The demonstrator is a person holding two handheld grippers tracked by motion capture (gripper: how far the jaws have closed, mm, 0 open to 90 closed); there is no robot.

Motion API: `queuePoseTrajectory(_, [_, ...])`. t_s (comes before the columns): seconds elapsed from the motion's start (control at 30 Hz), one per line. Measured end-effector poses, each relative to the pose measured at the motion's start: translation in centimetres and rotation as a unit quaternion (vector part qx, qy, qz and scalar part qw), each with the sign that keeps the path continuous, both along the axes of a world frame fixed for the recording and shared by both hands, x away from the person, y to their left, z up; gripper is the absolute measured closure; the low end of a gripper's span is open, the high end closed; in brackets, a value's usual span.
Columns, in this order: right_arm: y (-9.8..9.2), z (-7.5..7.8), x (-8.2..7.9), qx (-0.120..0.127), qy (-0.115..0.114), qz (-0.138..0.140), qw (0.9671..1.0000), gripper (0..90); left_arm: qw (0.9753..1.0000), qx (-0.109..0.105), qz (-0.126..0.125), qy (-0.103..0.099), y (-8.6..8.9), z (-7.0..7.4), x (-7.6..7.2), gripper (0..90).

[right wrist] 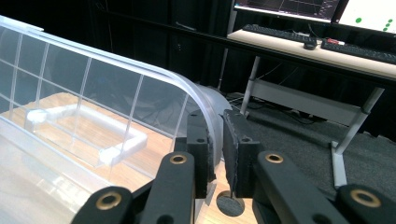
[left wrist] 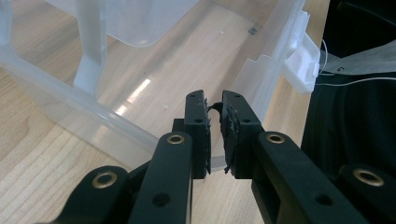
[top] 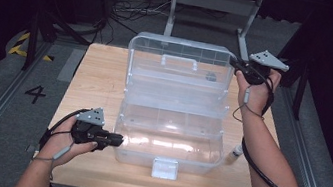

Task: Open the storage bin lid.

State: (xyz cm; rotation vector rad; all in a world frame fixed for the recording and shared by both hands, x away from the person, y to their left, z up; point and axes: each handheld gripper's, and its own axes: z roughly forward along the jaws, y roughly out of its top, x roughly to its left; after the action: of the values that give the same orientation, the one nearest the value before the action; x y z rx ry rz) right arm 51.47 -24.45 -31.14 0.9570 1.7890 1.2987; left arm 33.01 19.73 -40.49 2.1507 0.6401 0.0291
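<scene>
**Clear toolbox held open at two corners, dark lab all around**

Dark room with black curtains, cables on the floor and a metal frame at the back. The pale wood-grain surface (top: 101, 78) sits in the middle, matte and lightly streaked.

Nearest, at about 6 o'clock on the surface, is the white latch tab (top: 165, 168) on the front wall of the clear plastic toolbox (top: 170, 139). The base is a glossy, see-through tub with rounded corners and glare on its floor. At about 8 o'clock, the left tongs (top: 116, 139) are clamped on the base's thin rim at its left front corner. In the left gripper view the left tongs (left wrist: 214, 135) have the wall edge pinched between their black, rough-edged pads. My guess is that's there to pin the box down so it doesn't slide or tip.

A small white bottle-like thing (top: 235, 154) stands just beside the base at 4 o'clock; too small to tell more.

Further back, a clear inner tray (top: 176, 97) sits raised between base and lid. The lid (top: 180, 57) stands upright at 12 o'clock, ribbed into a grid, with a moulded carry handle (top: 179, 61). The right tongs (top: 236, 63) grip its curved top right corner at about 1 o'clock. In the right gripper view the right tongs (right wrist: 215, 149) are closed on that milky edge, most likely to steady the lid or swing it.
</scene>
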Motion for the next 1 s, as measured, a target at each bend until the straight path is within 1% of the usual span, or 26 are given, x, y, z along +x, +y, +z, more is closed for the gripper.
queuePoseTrajectory(0.13, [0.1,-0.1,0.4,-0.001,0.0,-0.002,1.0,82.8,1.0,-0.001,-0.002,0.0,0.0,0.0,0.0,81.1])
queuePoseTrajectory(0.27, [0.1,-0.4,1.0,-0.002,0.003,-0.003,1.0,83.3,0.9999,-0.008,-0.005,0.006,0.1,-0.1,0.1,80.0])
queuePoseTrajectory(0.37, [0.2,-0.5,1.2,-0.007,0.001,-0.004,1.0,83.6,0.9999,-0.01,-0.006,0.007,0.2,-0.1,0.2,80.2])
queuePoseTrajectory(0.4, [0.3,-0.6,1.3,-0.012,0.0,-0.005,0.9999,83.8,0.9999,-0.011,-0.006,0.007,0.2,-0.1,0.2,80.2])
queuePoseTrajectory(0.43, [0.4,-0.6,1.4,-0.017,-0.002,-0.005,0.9998,84.0,0.9999,-0.011,-0.006,0.007,0.2,-0.1,0.2,80.2])
queuePoseTrajectory(0.53, [0.4,-0.9,1.8,-0.023,-0.003,-0.004,0.9997,84.2,0.9999,-0.008,-0.007,0.006,0.2,0.0,0.1,78.4])
queuePoseTrajectory(0.63, [0.3,-1.1,2.4,-0.019,0.006,-0.002,0.9998,84.1,0.9999,-0.007,-0.006,0.006,0.2,0.0,0.1,78.4])
queuePoseTrajectory(0.77, [0.4,-1.2,2.6,-0.02,0.007,-0.001,0.9998,84.1,0.9999,-0.01,-0.005,0.008,0.2,0.0,0.1,78.3])
queuePoseTrajectory(0.93, [0.1,-1.6,3.1,-0.012,0.01,0.006,0.9999,83.9,0.9999,-0.011,-0.006,0.009,0.2,0.0,0.1,78.4])
queuePoseTrajectory(1.0, [0.1,-1.7,3.3,-0.013,0.011,0.008,0.9998,83.9,0.9999,-0.011,-0.006,0.009,0.2,0.0,0.1,78.4])
